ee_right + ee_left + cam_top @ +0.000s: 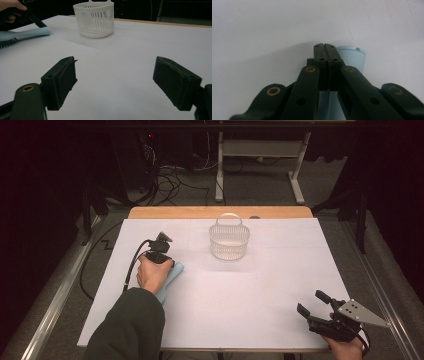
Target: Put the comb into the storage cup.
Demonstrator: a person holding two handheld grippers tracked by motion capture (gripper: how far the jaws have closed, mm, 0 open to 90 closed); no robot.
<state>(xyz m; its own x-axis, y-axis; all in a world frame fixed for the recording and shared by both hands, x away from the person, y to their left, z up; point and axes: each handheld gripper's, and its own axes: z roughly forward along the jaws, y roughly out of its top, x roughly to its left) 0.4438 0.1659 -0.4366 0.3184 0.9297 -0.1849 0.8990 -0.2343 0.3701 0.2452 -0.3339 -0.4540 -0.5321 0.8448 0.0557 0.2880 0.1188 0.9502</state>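
A light blue brush (170,279) lies flat on the white table sheet (250,295) at the left, partly under a person's left hand. My left gripper (169,261) points down at the handle end. In the left gripper view its jaws (325,46) stand pad against pad, and the blue handle (353,56) shows behind and beneath them, not between them. The right gripper view shows that handle (27,33) and dark bristles (6,42) at far left. My right gripper (311,302) rests near the front right corner, open and empty (113,80).
A white slotted basket (229,242) with a handle stands at the middle back of the sheet, also in the right gripper view (94,20). A wooden table edge (220,212) runs behind it. A black cable (131,267) trails left from my left gripper.
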